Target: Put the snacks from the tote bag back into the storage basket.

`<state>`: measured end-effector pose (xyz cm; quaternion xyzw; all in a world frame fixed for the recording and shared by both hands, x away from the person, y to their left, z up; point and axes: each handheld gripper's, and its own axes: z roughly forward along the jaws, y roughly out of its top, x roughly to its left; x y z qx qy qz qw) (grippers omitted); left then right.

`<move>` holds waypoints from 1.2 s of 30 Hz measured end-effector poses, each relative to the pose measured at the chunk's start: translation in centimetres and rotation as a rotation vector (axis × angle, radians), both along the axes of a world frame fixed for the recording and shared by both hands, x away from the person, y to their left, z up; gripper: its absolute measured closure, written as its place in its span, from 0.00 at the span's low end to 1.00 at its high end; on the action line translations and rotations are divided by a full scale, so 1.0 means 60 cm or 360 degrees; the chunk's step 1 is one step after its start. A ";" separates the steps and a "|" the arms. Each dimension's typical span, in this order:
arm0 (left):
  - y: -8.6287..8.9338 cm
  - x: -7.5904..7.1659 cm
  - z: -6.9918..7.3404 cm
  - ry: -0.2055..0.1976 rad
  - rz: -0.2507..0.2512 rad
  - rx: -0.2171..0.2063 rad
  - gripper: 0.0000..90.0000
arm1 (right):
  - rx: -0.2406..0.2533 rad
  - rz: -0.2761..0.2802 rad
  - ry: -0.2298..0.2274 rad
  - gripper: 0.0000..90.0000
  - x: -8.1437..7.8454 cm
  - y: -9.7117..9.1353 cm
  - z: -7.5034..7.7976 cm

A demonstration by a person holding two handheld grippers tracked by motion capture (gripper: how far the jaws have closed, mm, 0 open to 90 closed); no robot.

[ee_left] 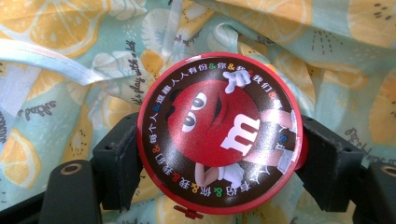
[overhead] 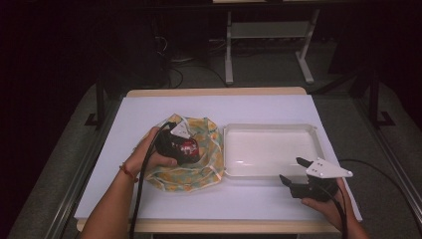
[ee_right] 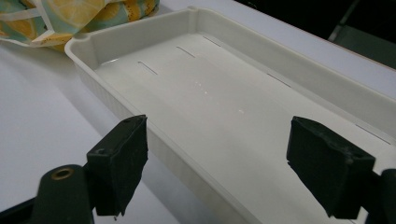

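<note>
Right gripper (overhead: 296, 172), lower right of the high view: jaws spread wide, nothing between them, held at the near edge of the white tray (overhead: 271, 128). In the right gripper view the tray's near rim (ee_right: 140, 119) runs between the two jaws.

Left gripper (overhead: 185, 147), left of centre in the high view: jaws clamped on a round red candy tin (ee_left: 219, 135), one jaw at each side of its rim. The tin sits over the lemon-print cloth bag (overhead: 199, 169), which lies on the white desk (overhead: 149, 114) touching the tray's left side.
</note>
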<state>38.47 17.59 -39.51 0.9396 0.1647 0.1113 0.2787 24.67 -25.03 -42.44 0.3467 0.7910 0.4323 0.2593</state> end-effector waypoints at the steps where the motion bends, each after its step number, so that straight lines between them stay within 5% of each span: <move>1: -0.001 0.000 0.000 -0.0003 0.0000 -0.0005 0.27 | 0.0000 0.0000 0.0000 0.22 0.000 0.000 0.000; 36: 0.013 -0.017 0.048 -0.0038 0.0083 -0.0137 0.27 | 0.0013 -0.0049 -0.0018 0.22 0.002 -0.010 0.003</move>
